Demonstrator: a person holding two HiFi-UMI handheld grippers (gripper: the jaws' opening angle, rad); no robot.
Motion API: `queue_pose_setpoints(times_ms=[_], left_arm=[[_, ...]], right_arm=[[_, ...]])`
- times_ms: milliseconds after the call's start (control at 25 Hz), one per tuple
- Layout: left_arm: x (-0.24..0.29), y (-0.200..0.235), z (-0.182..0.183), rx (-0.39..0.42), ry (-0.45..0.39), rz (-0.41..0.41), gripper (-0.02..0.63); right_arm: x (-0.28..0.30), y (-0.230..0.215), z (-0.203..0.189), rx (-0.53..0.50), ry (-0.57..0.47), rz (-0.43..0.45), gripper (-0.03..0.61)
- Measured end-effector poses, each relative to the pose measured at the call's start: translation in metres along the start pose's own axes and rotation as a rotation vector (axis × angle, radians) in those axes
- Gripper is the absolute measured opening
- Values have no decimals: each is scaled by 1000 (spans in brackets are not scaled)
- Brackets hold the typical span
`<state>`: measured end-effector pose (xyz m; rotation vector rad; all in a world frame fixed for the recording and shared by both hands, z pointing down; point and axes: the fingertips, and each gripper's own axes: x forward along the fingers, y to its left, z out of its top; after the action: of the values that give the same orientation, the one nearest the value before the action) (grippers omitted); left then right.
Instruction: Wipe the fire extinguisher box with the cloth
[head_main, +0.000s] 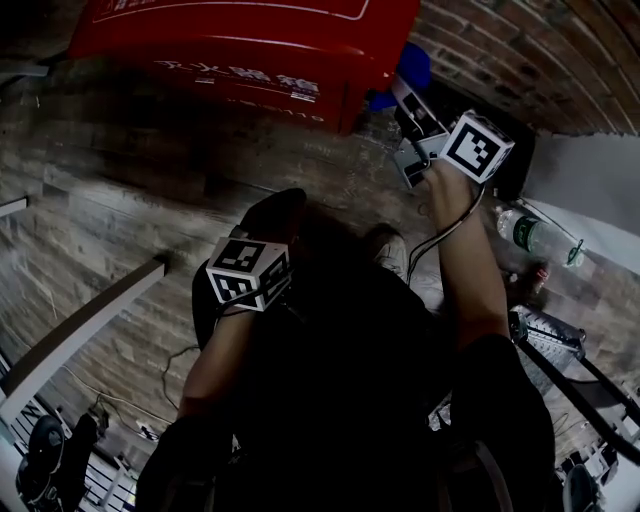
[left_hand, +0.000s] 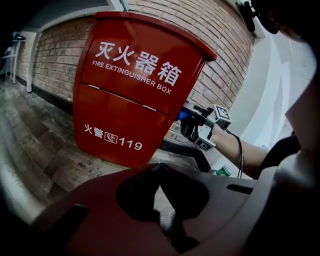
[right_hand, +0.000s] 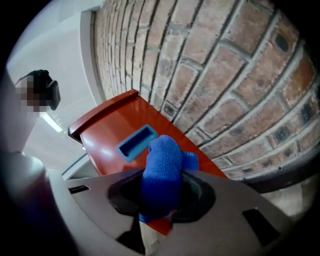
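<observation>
The red fire extinguisher box (left_hand: 135, 90) stands on the floor against a brick wall, with white lettering on its front. My right gripper (right_hand: 162, 192) is shut on a bunched blue cloth (right_hand: 161, 165), which is held against the box's side (right_hand: 115, 130) just beside a recessed handle (right_hand: 136, 141). From the head view the cloth (head_main: 412, 70) sits at the box's (head_main: 240, 40) right corner, in front of the right gripper (head_main: 408, 105). My left gripper (head_main: 280, 205) hangs lower, well back from the box front; its jaws (left_hand: 160, 172) meet at the tip with nothing between them.
A brick wall (right_hand: 225, 65) runs behind the box, with a dark skirting ledge (left_hand: 185, 150) at its foot. A plastic bottle (head_main: 525, 232) lies on the floor to the right. A pale beam (head_main: 80, 330) crosses the wood-plank floor at the left.
</observation>
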<state>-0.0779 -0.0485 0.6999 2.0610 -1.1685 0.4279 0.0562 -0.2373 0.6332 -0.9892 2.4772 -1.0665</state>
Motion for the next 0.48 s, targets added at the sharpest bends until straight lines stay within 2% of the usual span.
queue_pose_setpoints(times_ms=[280, 480], left_arm=[[-8, -4, 4, -10, -30, -22, 8], [-21, -6, 22, -32, -88, 3, 8]], right_arm=[[-21, 69, 8, -16, -36, 163, 126], [-55, 88, 17, -75, -45, 123, 126]])
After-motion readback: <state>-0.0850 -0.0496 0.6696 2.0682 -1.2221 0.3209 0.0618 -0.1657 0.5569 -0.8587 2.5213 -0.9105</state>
